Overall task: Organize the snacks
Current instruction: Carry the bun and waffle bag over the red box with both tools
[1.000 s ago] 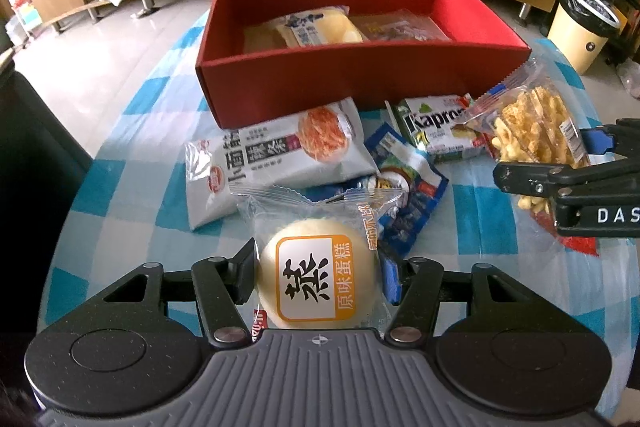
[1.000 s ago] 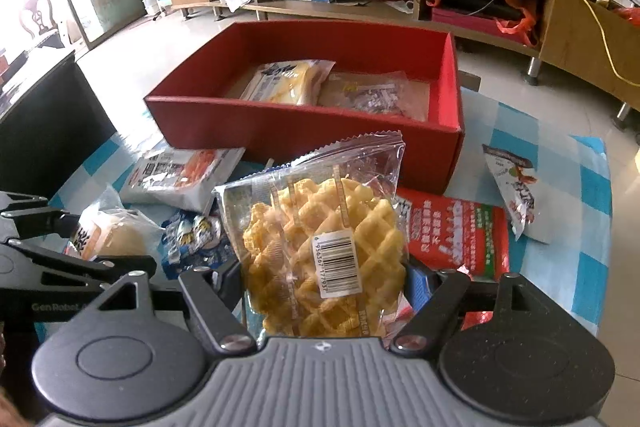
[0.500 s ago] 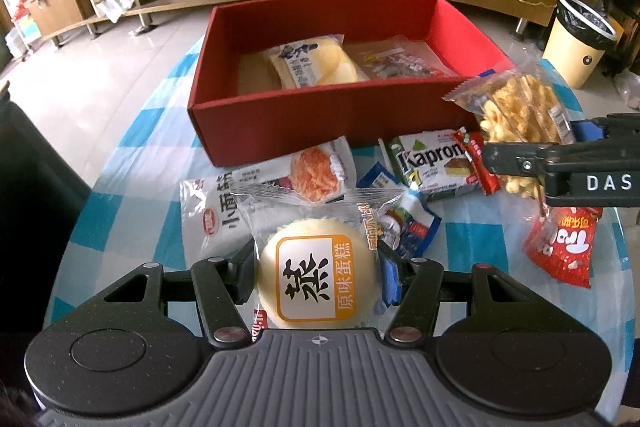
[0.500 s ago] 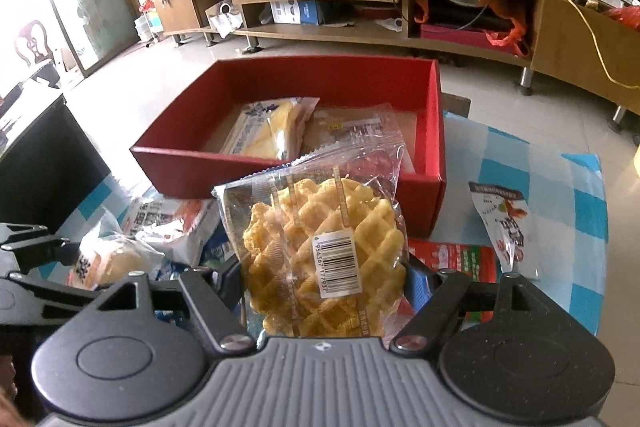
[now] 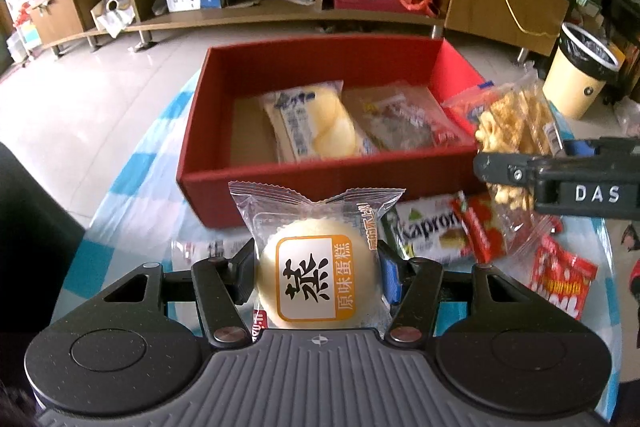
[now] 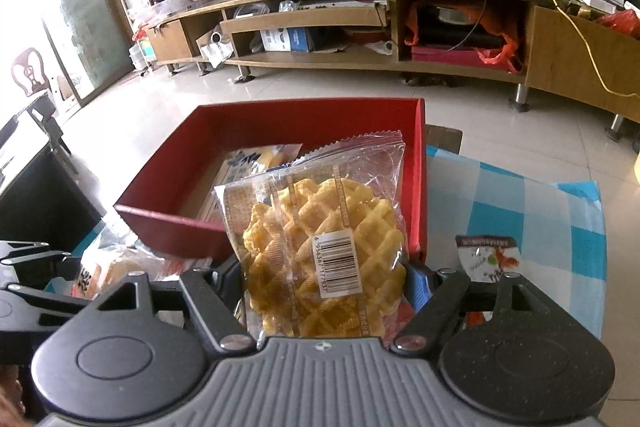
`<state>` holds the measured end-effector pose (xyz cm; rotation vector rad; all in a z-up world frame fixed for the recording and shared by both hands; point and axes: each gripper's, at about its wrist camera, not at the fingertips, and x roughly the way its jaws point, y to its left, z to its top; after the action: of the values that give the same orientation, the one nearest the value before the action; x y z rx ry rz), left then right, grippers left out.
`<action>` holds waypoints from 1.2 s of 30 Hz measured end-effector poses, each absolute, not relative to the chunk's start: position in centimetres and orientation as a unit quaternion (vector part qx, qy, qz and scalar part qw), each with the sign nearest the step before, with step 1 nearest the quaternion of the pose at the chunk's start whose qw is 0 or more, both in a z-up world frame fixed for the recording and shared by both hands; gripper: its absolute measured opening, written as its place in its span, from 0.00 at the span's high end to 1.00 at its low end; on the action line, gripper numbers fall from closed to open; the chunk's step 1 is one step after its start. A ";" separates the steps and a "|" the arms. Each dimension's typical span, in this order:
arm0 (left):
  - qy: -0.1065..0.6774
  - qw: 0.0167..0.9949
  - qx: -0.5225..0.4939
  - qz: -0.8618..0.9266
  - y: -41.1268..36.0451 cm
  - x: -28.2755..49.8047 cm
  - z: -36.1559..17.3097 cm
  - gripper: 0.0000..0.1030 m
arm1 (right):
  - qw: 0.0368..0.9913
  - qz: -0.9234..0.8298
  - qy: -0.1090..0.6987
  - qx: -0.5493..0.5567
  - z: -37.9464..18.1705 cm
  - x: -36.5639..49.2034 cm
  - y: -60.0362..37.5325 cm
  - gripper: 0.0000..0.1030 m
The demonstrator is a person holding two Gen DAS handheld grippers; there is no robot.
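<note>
Now: left gripper (image 5: pixel 318 277) clamped on a wrapped steamed cake (image 5: pixel 316 281), fingers pressed against both sides, cake held upright above the near part of the checked table (image 5: pixel 120 219), just near of the red box (image 5: pixel 320 183). Right gripper (image 6: pixel 326 281) likewise closed on a waffle pack (image 6: pixel 326 247), barcode facing the camera, pack raised at the box's near right corner and, seen from the left wrist (image 5: pixel 516 131), overlapping the box's right wall. Inside the box, side by side on the floor: a pale bun pack (image 5: pixel 316 125) toward the middle and a clear pack (image 5: pixel 404 119) to its right. Left lying on the table near of the box: a Kapron pack (image 5: pixel 430 233), a red packet (image 5: pixel 562 281) further right, and a white noodle pack (image 5: pixel 212 251) partly hidden behind the left gripper's finger. Right of the box, a small white sachet (image 6: pixel 488 259) on the cloth. Far behind, a long wooden TV stand (image 6: pixel 360 23) and a bin (image 5: pixel 580 75) at right.
</note>
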<state>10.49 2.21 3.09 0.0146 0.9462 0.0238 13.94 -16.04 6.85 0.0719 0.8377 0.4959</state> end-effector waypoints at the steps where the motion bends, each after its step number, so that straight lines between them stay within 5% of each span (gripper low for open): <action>1: 0.454 0.891 0.006 0.012 2.2 10.7 3.2 0.36 | 0.883 0.239 0.402 0.036 6.9 14.2 -16.0 0.27; 36: 0.427 0.903 -0.003 0.050 3.4 21.6 4.4 0.36 | 0.886 0.239 0.395 0.041 5.6 22.6 -13.5 0.27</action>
<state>21.60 3.36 4.37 -0.0069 0.8817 0.1029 22.58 -13.45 5.62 0.0848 0.8221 0.4965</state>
